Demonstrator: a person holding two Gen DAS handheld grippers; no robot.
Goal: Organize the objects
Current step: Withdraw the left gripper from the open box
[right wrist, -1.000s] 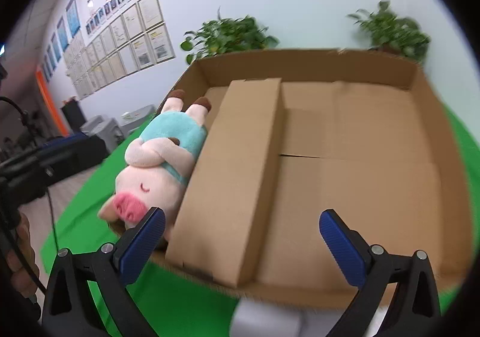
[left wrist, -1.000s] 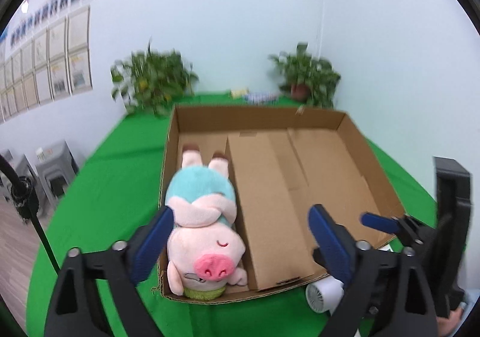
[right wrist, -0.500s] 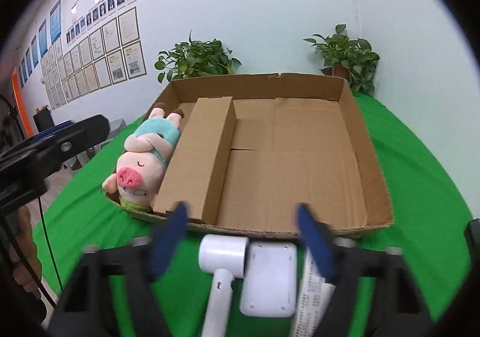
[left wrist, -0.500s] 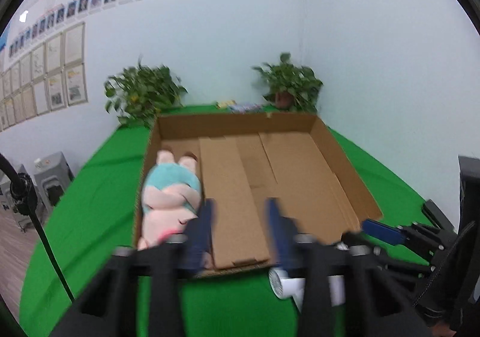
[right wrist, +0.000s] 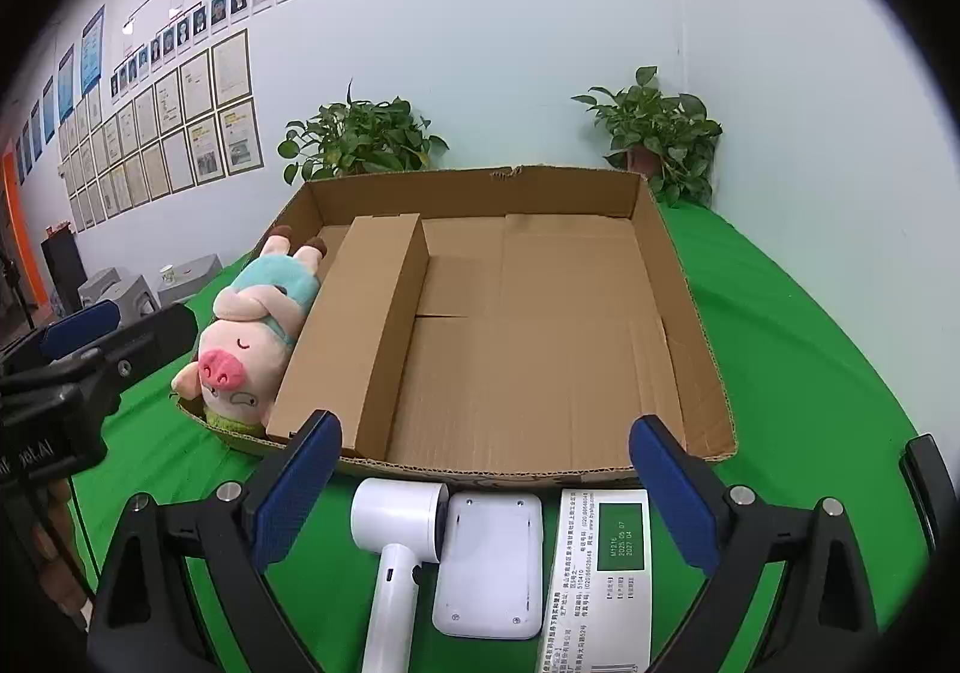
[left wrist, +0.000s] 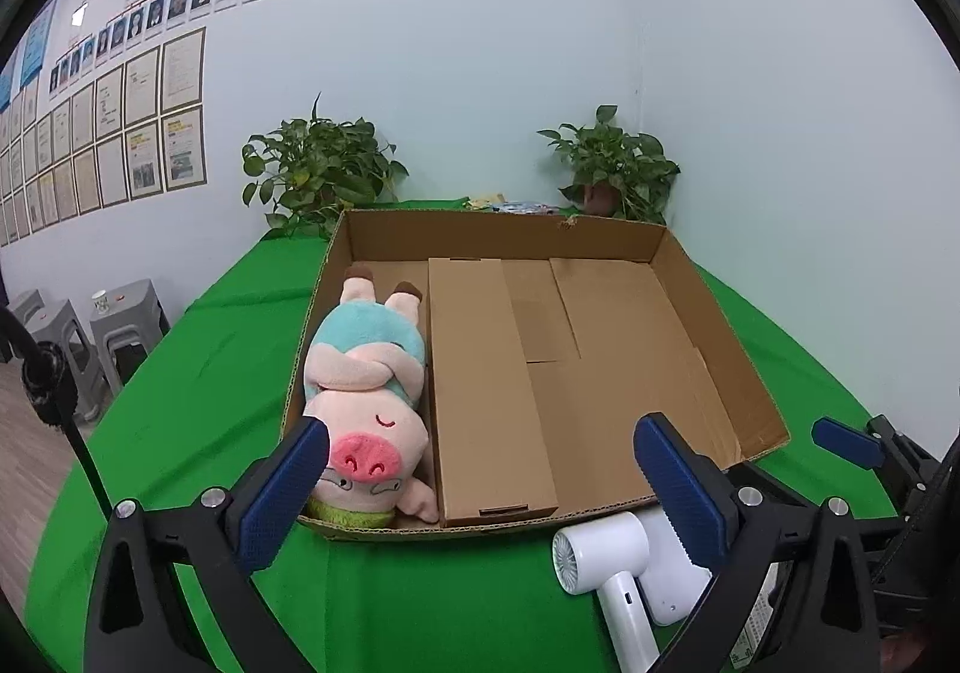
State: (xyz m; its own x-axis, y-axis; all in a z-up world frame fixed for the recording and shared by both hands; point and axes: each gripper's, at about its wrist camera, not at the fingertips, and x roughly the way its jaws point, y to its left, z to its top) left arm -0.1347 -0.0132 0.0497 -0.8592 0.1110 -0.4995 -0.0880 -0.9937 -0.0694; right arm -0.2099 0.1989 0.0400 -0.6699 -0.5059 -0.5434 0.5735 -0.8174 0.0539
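So both my tongs are spread wide right now with nothing between the pads; they've just been opening back up. The left tongs (left wrist: 480,484) hang over the near edge of the cardboard tray (left wrist: 720,307), the right tongs (right wrist: 483,484) sit just behind the stuff that's not packed yet.

What's waiting: a white hair dryer (right wrist: 393,547), a flat white gadget (right wrist: 489,565) touching it on the right, and a long white-and-green box (right wrist: 606,571) just beside that. All three lie on the green cloth (right wrist: 810,373) right in front of the tray's near wall. Their long sides run away from me, roughly in line with the way my right tongs point, so I'd guess that hand is the better one for the next pick. The dryer sits almost dead centre under it.

The stuffed pig (left wrist: 366,403) is already in the tray's left slot, head toward me, with a brown carton (left wrist: 486,391) alongside it.

Annoying bit: the dryer's handle and the box's near end run off the bottom of the right view, and from the left view my own finger covers most of the gadget.
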